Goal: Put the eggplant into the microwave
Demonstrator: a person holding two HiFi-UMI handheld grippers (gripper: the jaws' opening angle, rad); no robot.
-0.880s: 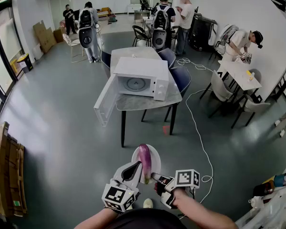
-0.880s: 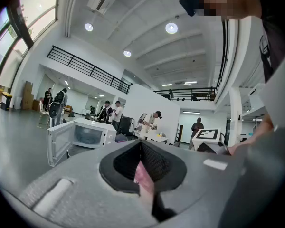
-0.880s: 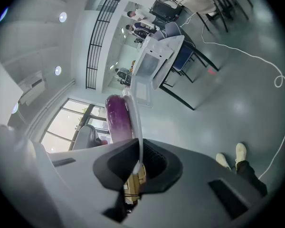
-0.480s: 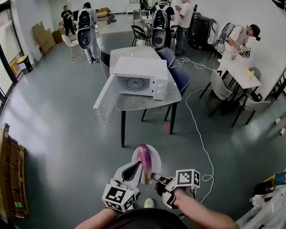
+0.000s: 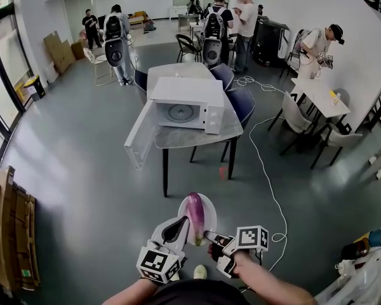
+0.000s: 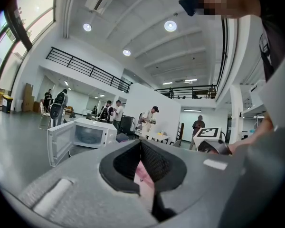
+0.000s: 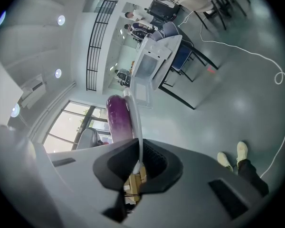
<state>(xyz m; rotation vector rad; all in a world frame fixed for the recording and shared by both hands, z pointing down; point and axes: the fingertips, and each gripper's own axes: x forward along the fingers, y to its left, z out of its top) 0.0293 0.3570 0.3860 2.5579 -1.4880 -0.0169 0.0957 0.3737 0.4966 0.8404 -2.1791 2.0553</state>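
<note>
A purple eggplant (image 5: 194,216) lies on a white plate (image 5: 207,210) held low in front of me. My left gripper (image 5: 180,226) is shut on the plate's left rim. My right gripper (image 5: 208,236) is shut on its near right rim. In the right gripper view the thin plate rim (image 7: 136,127) runs into the closed jaws of that gripper (image 7: 138,163), with the eggplant (image 7: 118,120) just beyond. In the left gripper view a pale bit of the plate (image 6: 142,174) sits pinched in the jaws. The white microwave (image 5: 185,105) stands ahead on a table, its door (image 5: 140,135) swung open to the left.
The microwave's table (image 5: 197,135) has dark legs and blue chairs (image 5: 241,103) behind it. A white cable (image 5: 267,183) snakes over the grey floor on the right. Several people stand at the back and by a table (image 5: 317,97) at the right. Cardboard (image 5: 9,227) is stacked at the left.
Both grippers, the plate and the eggplant keep the same place. Only the people at the back right have shifted.
</note>
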